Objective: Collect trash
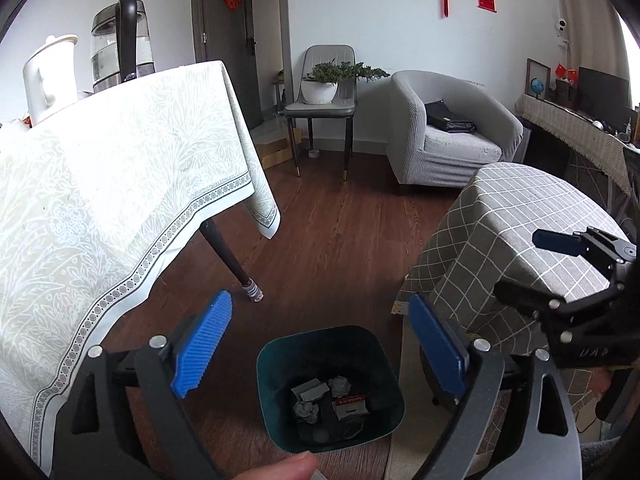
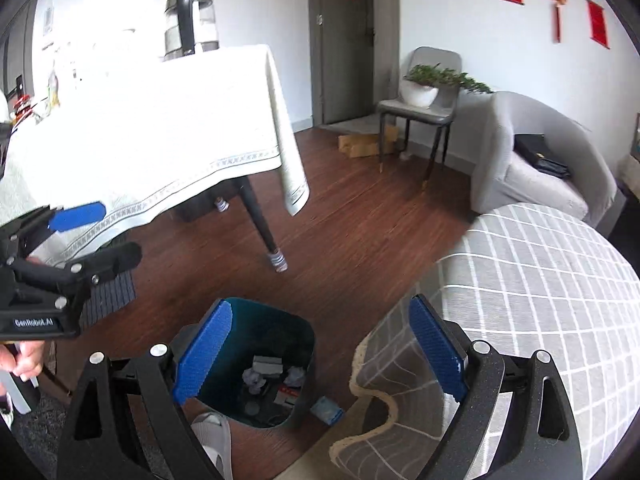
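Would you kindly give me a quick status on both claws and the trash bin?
Left claw open, empty. Right claw open, empty. Teal trash bin on floor, crumpled paper inside. Blue scrap on floor beside bin.

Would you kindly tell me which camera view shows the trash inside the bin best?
The left wrist view: the trash lies unobstructed in the bin. In the right wrist view, a blue pad covers part of the bin.

Both grippers: black linkage frames, silver screws, ribbed blue fingers point(image 1: 202, 344); left gripper point(image 2: 96, 236) body lettered "GenRobot.AI".
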`<state>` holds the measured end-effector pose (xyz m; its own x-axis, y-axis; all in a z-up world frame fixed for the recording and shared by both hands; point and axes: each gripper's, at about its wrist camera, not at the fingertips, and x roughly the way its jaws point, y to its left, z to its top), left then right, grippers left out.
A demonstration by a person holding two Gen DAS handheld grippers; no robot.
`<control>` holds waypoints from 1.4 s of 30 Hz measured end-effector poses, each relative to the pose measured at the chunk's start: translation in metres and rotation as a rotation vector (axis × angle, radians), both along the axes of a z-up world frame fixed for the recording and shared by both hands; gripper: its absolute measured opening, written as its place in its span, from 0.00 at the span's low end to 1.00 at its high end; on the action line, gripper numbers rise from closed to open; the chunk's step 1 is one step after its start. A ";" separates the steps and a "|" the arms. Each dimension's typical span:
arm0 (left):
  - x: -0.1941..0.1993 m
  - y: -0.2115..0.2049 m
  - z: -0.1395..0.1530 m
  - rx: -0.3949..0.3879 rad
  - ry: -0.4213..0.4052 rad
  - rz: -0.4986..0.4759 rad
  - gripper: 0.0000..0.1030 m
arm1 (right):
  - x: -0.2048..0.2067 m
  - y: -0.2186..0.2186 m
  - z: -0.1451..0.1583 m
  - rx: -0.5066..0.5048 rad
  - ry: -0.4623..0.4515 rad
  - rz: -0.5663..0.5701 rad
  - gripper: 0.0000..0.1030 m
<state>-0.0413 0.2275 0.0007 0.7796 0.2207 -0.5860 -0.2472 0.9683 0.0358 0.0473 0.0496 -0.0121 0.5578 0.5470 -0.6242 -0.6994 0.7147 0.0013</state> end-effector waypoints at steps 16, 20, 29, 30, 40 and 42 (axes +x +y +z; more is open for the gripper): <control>-0.024 -0.057 -0.011 0.022 -0.093 0.022 0.97 | -0.009 -0.131 0.012 0.051 -0.104 -0.309 0.88; -0.022 -0.069 -0.013 0.053 -0.108 0.015 0.97 | -0.011 -0.148 0.012 0.071 -0.104 -0.321 0.88; -0.015 -0.082 -0.013 0.011 -0.119 0.006 0.97 | -0.013 -0.169 0.015 0.066 -0.129 -0.335 0.88; -0.015 -0.083 -0.013 0.012 -0.121 0.005 0.97 | -0.014 -0.171 0.014 0.064 -0.128 -0.336 0.88; -0.011 -0.100 -0.013 0.038 -0.122 -0.017 0.97 | -0.016 -0.186 0.015 0.078 -0.126 -0.339 0.88; -0.010 -0.102 -0.014 0.040 -0.120 -0.017 0.97 | -0.017 -0.188 0.015 0.080 -0.127 -0.341 0.88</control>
